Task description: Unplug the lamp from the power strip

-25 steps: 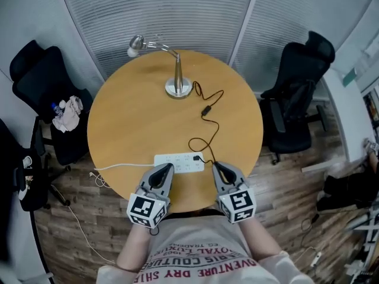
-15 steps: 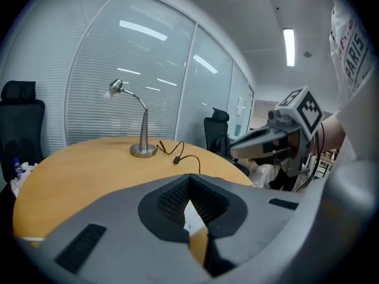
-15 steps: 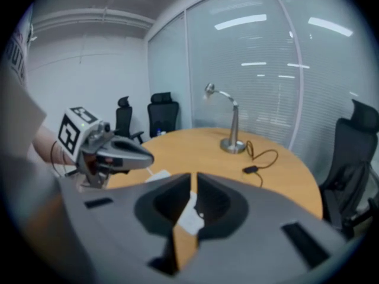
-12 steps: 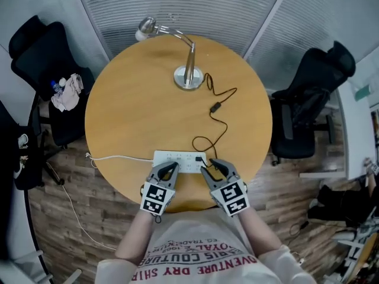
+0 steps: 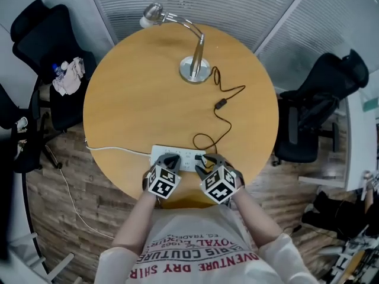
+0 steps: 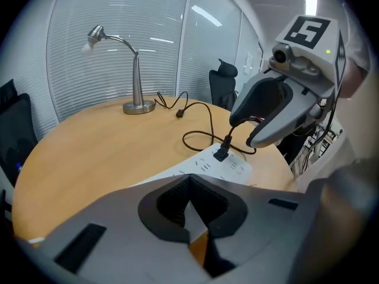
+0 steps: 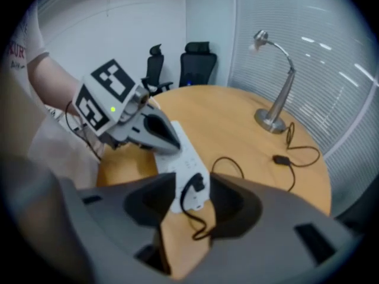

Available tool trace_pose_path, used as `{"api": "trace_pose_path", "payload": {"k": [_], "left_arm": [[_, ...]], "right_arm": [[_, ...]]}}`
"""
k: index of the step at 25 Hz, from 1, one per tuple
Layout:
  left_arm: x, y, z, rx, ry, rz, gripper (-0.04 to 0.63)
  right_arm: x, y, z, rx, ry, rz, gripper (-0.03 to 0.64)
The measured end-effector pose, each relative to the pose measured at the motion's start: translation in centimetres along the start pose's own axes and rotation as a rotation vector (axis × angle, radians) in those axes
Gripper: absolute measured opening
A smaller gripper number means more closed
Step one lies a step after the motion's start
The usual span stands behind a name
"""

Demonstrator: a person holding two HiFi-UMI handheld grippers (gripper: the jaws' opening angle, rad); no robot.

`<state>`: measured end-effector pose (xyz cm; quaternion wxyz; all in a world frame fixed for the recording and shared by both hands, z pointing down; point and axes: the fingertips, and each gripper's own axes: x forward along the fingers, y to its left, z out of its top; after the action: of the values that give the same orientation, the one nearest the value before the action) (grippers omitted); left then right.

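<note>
Right gripper [image 7: 194, 201] jaws are opening round the lamp's black plug [image 7: 199, 184], upright in the power strip [image 7: 186, 158], ungripped; the closed left gripper [image 6: 190, 182] sits farther off.

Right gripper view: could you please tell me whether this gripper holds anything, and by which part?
Nothing is held: the right gripper has its jaws opening around the black plug, still seated in the power strip.

Both grippers slide from the table's [image 5: 136, 99] 6 o'clock edge toward 12, onto the strip [image 5: 185, 154]. The left gripper [image 5: 170, 160] reaches its left end. The right gripper [image 5: 205, 160] reaches the plug [image 7: 197, 186], jaws opening around it.
</note>
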<state>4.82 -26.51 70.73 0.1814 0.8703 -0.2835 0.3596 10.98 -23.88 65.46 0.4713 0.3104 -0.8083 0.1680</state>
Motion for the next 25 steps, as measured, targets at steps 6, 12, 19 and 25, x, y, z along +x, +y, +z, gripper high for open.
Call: {"api": "trace_pose_path", "payload": {"k": [6, 12, 19, 25], "left_arm": [[0.4, -0.1, -0.1, 0.054, 0.010, -0.005, 0.028], [0.4, -0.3, -0.1, 0.052, 0.022, -0.032, 0.028], [0.5, -0.2, -0.1, 0.023, 0.045, -0.077, 0.028], [0.5, -0.2, -0.1, 0.026, 0.041, -0.070, 0.028]], "right_arm": [[2.5, -0.2, -1.3, -0.131, 0.142, 0.033, 0.193], [4.1, -0.3, -1.7, -0.190, 0.209, 0.042, 0.134], [5.2, -0.4, -2.0, -0.268, 0.249, 0.063, 0.092], [5.1, -0.3, -2.0, -0.300, 0.268, 0.140, 0.086]]}}
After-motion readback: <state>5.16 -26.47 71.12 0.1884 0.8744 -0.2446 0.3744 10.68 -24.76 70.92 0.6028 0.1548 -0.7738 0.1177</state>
